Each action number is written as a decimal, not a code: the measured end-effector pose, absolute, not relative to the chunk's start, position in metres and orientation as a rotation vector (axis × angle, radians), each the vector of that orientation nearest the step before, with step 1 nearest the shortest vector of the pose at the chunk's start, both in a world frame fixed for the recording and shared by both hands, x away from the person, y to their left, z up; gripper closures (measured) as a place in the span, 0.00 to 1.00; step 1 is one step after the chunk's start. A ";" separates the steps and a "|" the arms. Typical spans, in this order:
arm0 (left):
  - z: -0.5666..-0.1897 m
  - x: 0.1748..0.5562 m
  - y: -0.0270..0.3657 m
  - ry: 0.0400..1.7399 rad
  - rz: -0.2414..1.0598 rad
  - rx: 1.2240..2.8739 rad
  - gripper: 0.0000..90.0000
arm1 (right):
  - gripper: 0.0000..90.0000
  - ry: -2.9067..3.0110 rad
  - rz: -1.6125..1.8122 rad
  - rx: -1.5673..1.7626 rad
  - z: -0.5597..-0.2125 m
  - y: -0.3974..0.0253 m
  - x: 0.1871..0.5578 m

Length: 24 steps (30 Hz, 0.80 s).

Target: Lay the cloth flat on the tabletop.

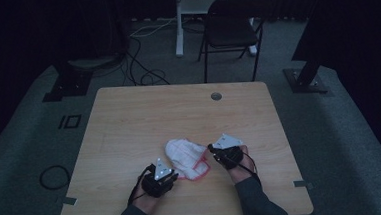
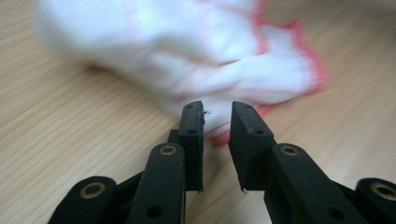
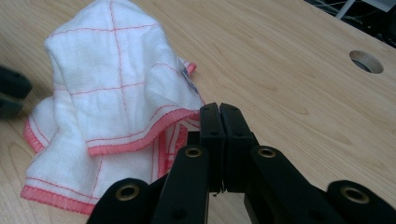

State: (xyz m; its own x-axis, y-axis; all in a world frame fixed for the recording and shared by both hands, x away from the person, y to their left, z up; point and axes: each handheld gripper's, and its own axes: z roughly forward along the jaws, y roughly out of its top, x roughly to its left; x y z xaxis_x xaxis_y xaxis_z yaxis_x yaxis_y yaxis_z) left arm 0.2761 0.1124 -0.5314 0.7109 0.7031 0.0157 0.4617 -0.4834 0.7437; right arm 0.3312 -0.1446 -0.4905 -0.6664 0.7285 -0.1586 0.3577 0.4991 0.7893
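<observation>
**Getting a grip on the crumpled cloth**

The white, red-edged cloth (image 1: pixel 186 159) lies bunched near the middle of the table (image 1: pixel 129 121). The left gripper (image 2: pixel 217 121) has jaws narrowly apart at the hem; the right gripper (image 3: pixel 219 116) is closed, apparently empty, beside the cloth. Best to pinch one hem layer at a corner, then lift slowly.

The scene holds one white cloth with red edging (image 1: pixel 186 159), one wooden table (image 1: pixel 129 126) with one round cable hole (image 1: pixel 216 96), two handheld grippers, the left gripper (image 1: pixel 171 170) and the right gripper (image 1: pixel 212 148), and one black folding chair (image 1: pixel 233 22) beyond.
</observation>
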 end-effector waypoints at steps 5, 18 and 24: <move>-0.540 0.279 0.098 0.871 0.418 2.210 0.89 | 1.00 2.269 1.024 0.883 -0.491 -0.143 0.332; -0.539 0.291 0.128 0.988 0.520 2.201 0.92 | 1.00 2.239 1.004 0.918 -0.489 -0.160 0.334; -0.538 0.297 0.138 1.015 0.546 2.200 0.92 | 1.00 2.227 0.995 0.942 -0.490 -0.169 0.334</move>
State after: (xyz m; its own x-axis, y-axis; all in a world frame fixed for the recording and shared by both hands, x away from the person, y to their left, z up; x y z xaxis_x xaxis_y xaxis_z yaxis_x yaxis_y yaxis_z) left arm 0.2967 0.1383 -0.5382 0.6144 0.7827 0.0992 0.5138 -0.4923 0.7026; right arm 0.3337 -0.1693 -0.4902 -0.6227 0.7632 -0.1727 0.3807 0.4884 0.7852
